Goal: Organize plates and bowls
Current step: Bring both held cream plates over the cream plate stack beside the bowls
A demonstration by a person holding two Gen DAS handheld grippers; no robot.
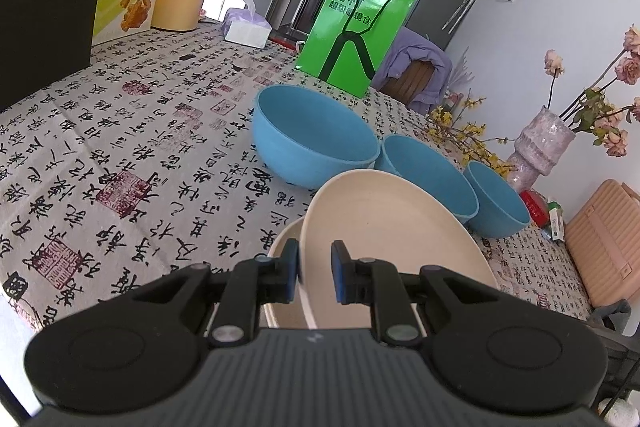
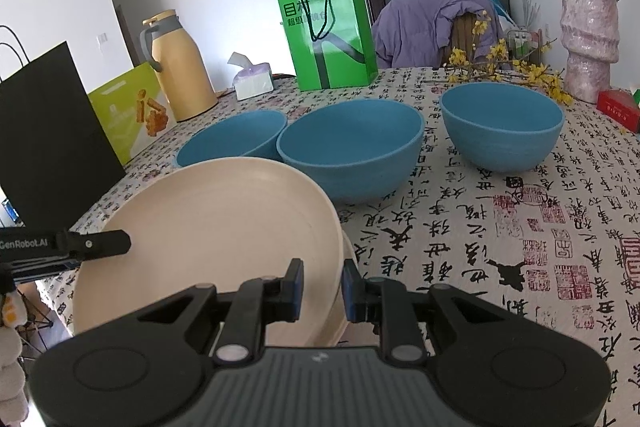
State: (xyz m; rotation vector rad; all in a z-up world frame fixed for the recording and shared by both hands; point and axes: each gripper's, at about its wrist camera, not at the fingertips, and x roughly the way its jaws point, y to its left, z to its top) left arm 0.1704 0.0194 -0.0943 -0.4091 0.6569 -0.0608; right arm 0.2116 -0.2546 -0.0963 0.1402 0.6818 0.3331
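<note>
A cream plate (image 1: pixel 400 239) (image 2: pixel 216 227) hangs tilted above a second cream plate (image 1: pixel 280 247) (image 2: pixel 339 323) that lies on the patterned tablecloth (image 1: pixel 140 147). My left gripper (image 1: pixel 315 273) is shut on the upper plate's near rim. My right gripper (image 2: pixel 323 289) is shut on its opposite rim. In the right wrist view one of the left gripper's fingers (image 2: pixel 100 243) reaches over the plate's left edge. Three blue bowls stand in a row just beyond: a large bowl (image 1: pixel 312 139) (image 2: pixel 236 135), a middle bowl (image 1: pixel 428 179) (image 2: pixel 352 151) and a small bowl (image 1: pixel 496 203) (image 2: pixel 502 127).
Along the table's far side stand a green paper bag (image 1: pixel 356 27) (image 2: pixel 332 31), a yellow thermos jug (image 2: pixel 180 67), a tissue box (image 2: pixel 252 79), a black bag (image 2: pixel 52 131) and a yellow-green box (image 2: pixel 128 111). A pink vase of flowers (image 2: pixel 588 39) and a red box (image 2: pixel 618 107) sit to the right.
</note>
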